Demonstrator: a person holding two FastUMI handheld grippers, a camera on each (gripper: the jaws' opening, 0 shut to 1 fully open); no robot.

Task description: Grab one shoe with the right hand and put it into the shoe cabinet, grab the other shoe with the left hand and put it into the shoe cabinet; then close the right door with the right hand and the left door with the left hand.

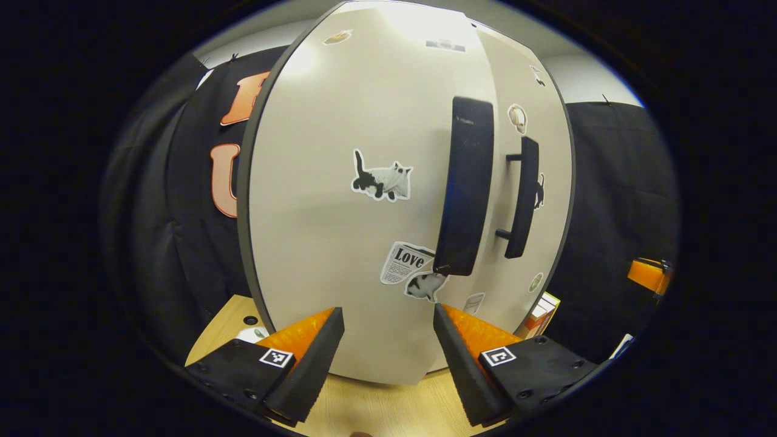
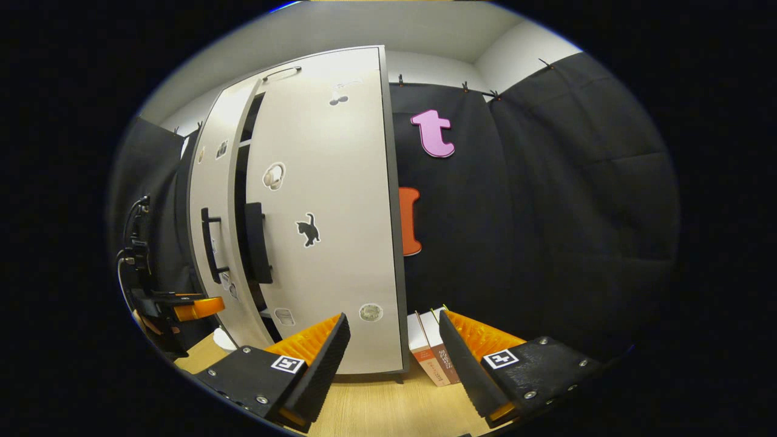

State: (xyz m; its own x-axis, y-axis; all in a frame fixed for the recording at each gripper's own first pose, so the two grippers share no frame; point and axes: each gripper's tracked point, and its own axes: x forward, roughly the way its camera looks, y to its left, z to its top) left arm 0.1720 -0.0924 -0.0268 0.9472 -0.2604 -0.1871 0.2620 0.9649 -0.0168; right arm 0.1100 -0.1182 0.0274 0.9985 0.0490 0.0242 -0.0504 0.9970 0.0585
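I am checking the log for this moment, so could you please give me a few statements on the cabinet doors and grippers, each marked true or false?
1. The left door of the pale shoe cabinet stands slightly ajar. True: a dark gap shows between it and the right door.
2. The left hand-held gripper is shut on the black bar door handle. False: its fingers are apart and hold nothing.
3. The right hand-held gripper holds a shoe. False: it is open and empty.
4. Two books stand on the light wooden table beside the cabinet's right side. True.
5. The cabinet doors are plain. False: stickers, such as a black cat sticker, are on them.
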